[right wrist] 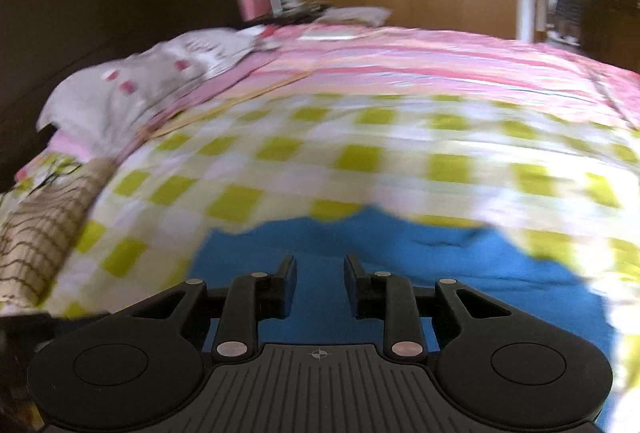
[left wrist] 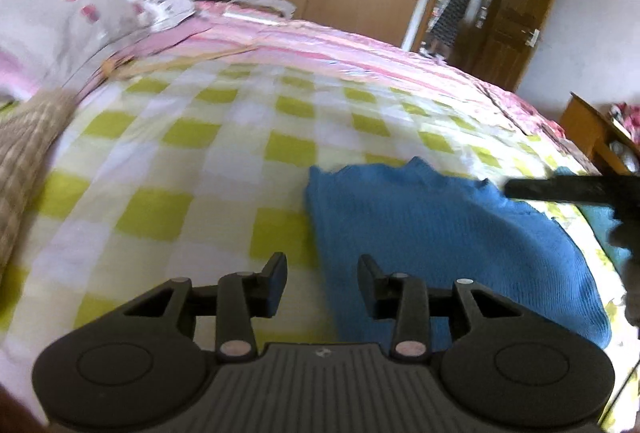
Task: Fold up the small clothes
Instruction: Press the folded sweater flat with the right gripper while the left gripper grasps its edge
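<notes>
Both hand-held grippers point(left wrist: 322, 285) point(right wrist: 320, 285) open, empty, above flat blue ribbed knit garment point(left wrist: 440, 233).

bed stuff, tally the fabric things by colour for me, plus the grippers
blue sweater: 1
green and white checked cover: 1
pink striped quilt: 1
grey pillow with pink marks: 1
beige striped cloth: 1
black grippers: 2, left gripper and right gripper, both open over the sweater
total: 7
</notes>
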A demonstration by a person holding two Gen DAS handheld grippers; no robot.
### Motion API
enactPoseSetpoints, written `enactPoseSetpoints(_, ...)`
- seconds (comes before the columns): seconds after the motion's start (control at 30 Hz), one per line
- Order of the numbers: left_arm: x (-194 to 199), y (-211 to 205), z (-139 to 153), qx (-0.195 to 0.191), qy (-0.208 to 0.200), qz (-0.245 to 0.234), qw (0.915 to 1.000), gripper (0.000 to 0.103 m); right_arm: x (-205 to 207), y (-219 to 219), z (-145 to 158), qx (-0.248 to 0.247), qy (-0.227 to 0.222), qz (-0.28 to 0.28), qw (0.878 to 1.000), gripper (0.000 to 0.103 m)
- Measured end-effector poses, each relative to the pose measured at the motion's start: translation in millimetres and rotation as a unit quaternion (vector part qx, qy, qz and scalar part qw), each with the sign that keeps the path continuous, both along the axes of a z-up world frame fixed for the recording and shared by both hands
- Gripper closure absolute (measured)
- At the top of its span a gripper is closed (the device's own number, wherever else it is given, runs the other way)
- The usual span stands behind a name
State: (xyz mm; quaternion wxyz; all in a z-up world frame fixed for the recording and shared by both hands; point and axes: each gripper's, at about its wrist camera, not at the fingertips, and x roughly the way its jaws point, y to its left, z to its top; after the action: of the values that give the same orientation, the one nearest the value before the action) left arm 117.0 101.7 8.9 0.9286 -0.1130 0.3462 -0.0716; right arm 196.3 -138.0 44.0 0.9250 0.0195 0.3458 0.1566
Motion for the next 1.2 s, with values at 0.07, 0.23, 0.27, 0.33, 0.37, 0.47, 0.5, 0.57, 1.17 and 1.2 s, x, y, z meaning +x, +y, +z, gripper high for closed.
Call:
enactPoseSetpoints(0.07, 18, -4, -1, -0.007, 0.007, -0.003, 0.9999, 0.06, -5, -33, -2, 0.001, -0.005, -0.036, 0.999, 0.077)
enactPoseSetpoints(0.23, 57, -14, -12, 0.021, 0.021, 0.005, 0.9995, 0.059, -14, -103, -18, 0.008, 0.006, -0.112, 0.994, 0.075)
enactPoseSetpoints(0.27, 62, -15, -15, 0.024, 0.028, 0.004, 0.9993, 0.059, -15, -113, -22, 0.011, 0.01, -0.123, 0.992, 0.075)
enactPoseSetpoints(0.33, 69, -18, -20, 0.031, 0.034, 0.001, 0.9989, 0.059, -16, -132, -33, 0.017, 0.019, -0.144, 0.989, 0.074)
enactPoseSetpoints(0.37, 71, -19, -22, 0.036, 0.036, 0.001, 0.9987, 0.058, -16, -137, -38, 0.02, 0.025, -0.15, 0.988, 0.074)
enactPoseSetpoints(0.47, 74, -20, -22, 0.041, 0.038, 0.002, 0.9984, 0.056, -11, -144, -49, 0.032, 0.035, -0.153, 0.987, 0.073)
enactPoseSetpoints(0.5, 74, -21, -21, 0.042, 0.037, 0.0, 0.9984, 0.056, -10, -143, -50, 0.032, 0.032, -0.152, 0.987, 0.073)
enactPoseSetpoints(0.57, 74, -24, -18, 0.05, 0.032, -0.009, 0.9982, 0.057, -9, -144, -50, 0.036, 0.024, -0.149, 0.988, 0.071)
enactPoseSetpoints(1.17, 83, -33, -10, 0.075, 0.029, -0.009, 0.9967, 0.091, 13, -156, -57, 0.063, 0.046, -0.143, 0.987, 0.09)
enactPoseSetpoints(1.2, 81, -33, -5, 0.071, 0.02, -0.007, 0.9972, 0.091, 13, -158, -55, 0.072, 0.046, -0.147, 0.985, 0.094)
